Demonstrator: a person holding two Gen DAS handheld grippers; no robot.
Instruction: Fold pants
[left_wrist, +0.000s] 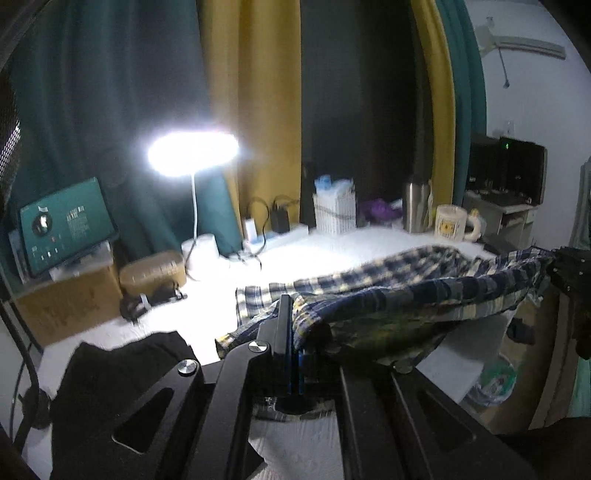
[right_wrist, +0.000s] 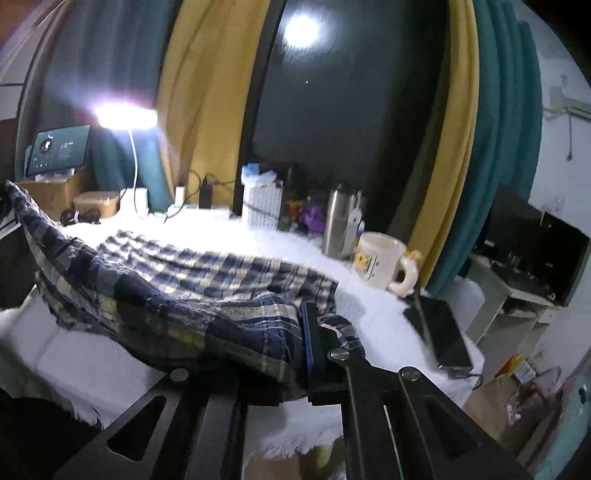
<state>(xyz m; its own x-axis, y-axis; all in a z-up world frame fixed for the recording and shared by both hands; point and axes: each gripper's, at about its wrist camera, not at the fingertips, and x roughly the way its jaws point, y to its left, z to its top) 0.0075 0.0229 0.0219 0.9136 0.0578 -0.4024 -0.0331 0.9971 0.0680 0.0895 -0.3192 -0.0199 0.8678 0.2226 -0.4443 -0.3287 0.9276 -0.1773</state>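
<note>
Nearest, left gripper (left_wrist: 293, 332) clamped on one edge of the plaid pants (left_wrist: 388, 291), right gripper (right_wrist: 308, 332) clenched on the other edge, cloth lifted and sagging between. Beyond, far half of pants spread on the white table (right_wrist: 373, 306). Farther right, mug (right_wrist: 382, 264) and steel flask (right_wrist: 338, 225); far left, lit lamp (left_wrist: 194, 153).

The pants (right_wrist: 207, 269) lie on the table (right_wrist: 295, 240), before the mug (right_wrist: 380, 262) (flask (right_wrist: 338, 221) just behind it).
</note>
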